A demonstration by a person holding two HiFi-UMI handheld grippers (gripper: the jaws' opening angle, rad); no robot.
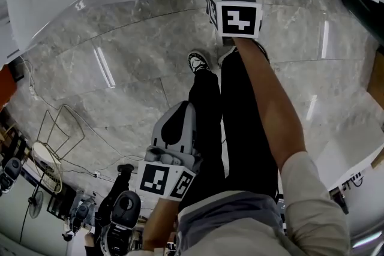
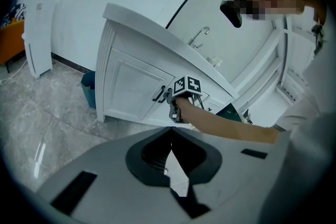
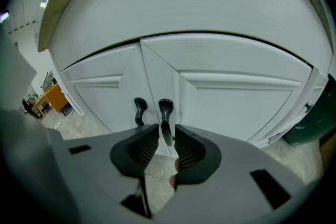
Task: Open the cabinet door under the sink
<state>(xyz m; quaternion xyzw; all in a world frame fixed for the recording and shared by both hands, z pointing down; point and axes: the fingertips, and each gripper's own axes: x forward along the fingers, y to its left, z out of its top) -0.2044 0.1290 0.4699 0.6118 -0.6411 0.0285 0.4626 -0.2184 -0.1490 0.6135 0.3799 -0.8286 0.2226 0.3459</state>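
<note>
Okay, floor: grey marbled tile [image 1: 138,69], glossy, with strip-light reflections on it.
Room: white walls. A tall white unit [image 2: 44,18] stands left of the vanity, and a teal bin [image 2: 88,86] sits on the floor just beside the vanity's left end.
Vanity: white cabinet [image 2: 128,86] with panelled doors, a sink on top and a chrome faucet [image 2: 199,35] above it.
Target door: the right-hand door [image 3: 236,97] of the pair, as your right gripper view shows it. It looks flush with the left door [image 3: 100,97], with the seam running between the two handles.
Handles: two dark bar handles side by side at the seam, the left handle [image 3: 139,110] and the right handle [image 3: 165,113].
Right gripper [image 3: 166,136]: up against the doors with its jaws bracketing the right handle. The handle sits between the ribbed pads [image 3: 186,147]. A thin sliver of gap shows on each side, so it isn't clenched on it.
Right arm: your bare forearm [image 1: 270,111] is stretched forward and down to the cabinet front. The marker cube [image 1: 240,18] faces up, and a pale sleeve [image 1: 312,201] covers the upper arm.
Left gripper [image 2: 170,134]: jaw tips pressed together with nothing between them. You're holding it low and back by your hip, well apart from the cabinet and aimed towards it.
Stance: you're bent over, in black trousers [image 1: 207,129], with one shoe [image 1: 198,61] planted on the tile near the cabinet base.
</note>
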